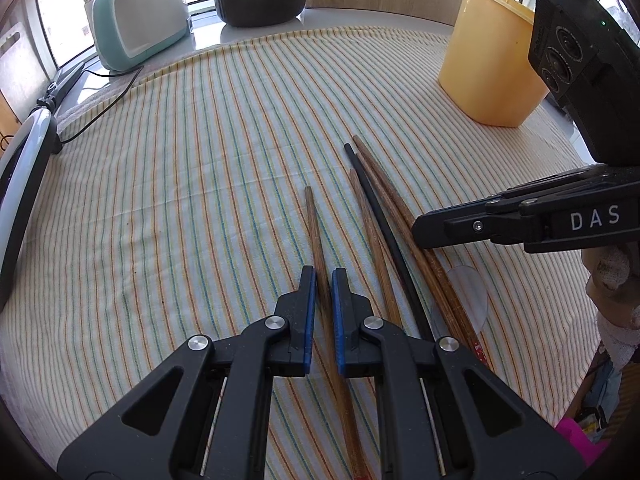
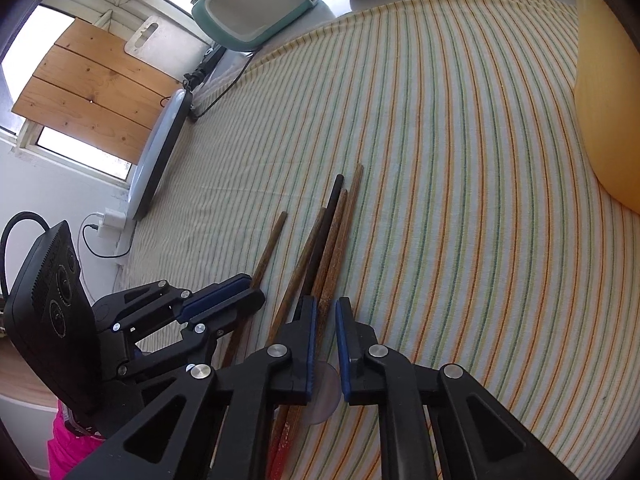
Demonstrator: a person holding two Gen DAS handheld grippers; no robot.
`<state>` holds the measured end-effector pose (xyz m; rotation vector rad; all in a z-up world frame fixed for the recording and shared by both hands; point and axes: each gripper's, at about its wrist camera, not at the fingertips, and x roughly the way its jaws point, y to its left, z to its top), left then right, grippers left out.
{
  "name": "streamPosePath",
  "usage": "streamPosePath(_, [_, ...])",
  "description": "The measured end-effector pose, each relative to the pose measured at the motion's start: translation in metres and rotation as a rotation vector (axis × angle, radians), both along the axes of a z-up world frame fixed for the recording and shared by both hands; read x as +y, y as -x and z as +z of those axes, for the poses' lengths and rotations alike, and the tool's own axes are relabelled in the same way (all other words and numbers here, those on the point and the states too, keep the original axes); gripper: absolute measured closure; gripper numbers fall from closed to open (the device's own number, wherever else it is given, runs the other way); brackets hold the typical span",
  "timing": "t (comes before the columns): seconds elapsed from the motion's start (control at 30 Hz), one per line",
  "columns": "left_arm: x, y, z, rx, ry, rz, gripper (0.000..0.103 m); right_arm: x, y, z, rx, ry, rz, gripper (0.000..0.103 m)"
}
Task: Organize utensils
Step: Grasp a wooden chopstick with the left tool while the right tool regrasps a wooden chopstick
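the striped woven tablecloth [image 1: 180,184] carries everything. on it, the tall yellow plastic tub [image 1: 490,68] stands at the far right. before the tub lie four long chopsticks [image 1: 384,216] side by side, and one lone brown wooden chopstick [image 1: 314,224] lies just left of them. behind the cloth, left of the tub, stand a dark casserole pot [image 1: 260,2] and a pale teal appliance [image 1: 140,20].

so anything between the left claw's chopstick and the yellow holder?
Nothing on the cloth blocks it. The chopstick in the left claw has bare cloth ahead; the loose chopsticks and right claw lie beside the path to the holder.
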<state>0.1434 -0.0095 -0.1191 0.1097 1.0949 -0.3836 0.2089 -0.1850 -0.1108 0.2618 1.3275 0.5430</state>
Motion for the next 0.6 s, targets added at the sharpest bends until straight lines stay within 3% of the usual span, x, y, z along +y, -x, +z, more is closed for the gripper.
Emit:
streamPosePath(0.17, [0.001, 0.0, 0.0, 0.001, 0.002, 0.0, 0.096, 0.0, 0.0, 0.003, -0.007, 0.037, -0.003, 0.098])
streamPosePath(0.43, [0.0, 0.0, 0.0, 0.003, -0.001, 0.001, 0.096, 0.024, -0.007, 0.01, -0.022, 0.203, 0.056, 0.098])
streamPosePath(0.6, [0.001, 0.0, -0.001, 0.011, 0.001, -0.001, 0.096, 0.032, -0.014, 0.01, -0.013, 0.253, 0.077, 0.097])
